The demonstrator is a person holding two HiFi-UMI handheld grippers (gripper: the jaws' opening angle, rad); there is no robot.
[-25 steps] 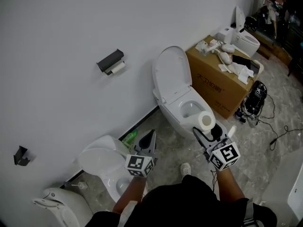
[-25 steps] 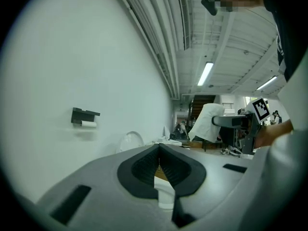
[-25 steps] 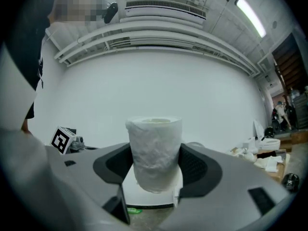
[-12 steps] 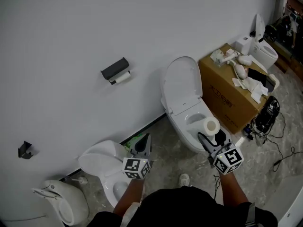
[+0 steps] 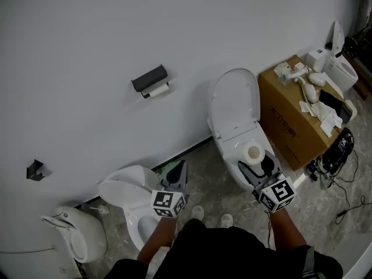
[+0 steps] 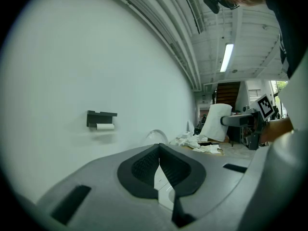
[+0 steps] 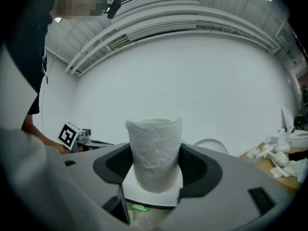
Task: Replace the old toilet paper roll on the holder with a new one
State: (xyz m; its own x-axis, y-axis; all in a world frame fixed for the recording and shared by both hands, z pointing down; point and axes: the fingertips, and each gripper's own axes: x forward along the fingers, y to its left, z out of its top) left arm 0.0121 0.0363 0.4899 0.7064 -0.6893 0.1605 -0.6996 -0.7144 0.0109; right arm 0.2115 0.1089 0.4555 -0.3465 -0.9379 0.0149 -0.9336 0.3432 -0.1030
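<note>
- Grip on new roll (image 7: pixel 154 148) by right gripper (image 5: pixel 256 163) jaws, upright, for carrying to the wall (image 5: pixel 87 34).
- Clenched, empty jaws on left gripper (image 5: pixel 181 168), free for stripping the holder (image 5: pixel 149 78).
- There, old roll (image 5: pixel 158 89), well apart from both.

1. Old roll (image 5: pixel 158 90) under wall holder (image 5: pixel 149 78), upper middle: too small to tell how much paper is left.
2. Green item (image 5: pixel 166 168), centre: partly behind left gripper (image 5: pixel 183 165), unidentifiable.
3. Clutter (image 5: pixel 308 89) on cardboard box (image 5: pixel 288 124), right: too small to name.
4. Far toilet (image 5: pixel 340 68), upper right corner: cut off by edge.
</note>
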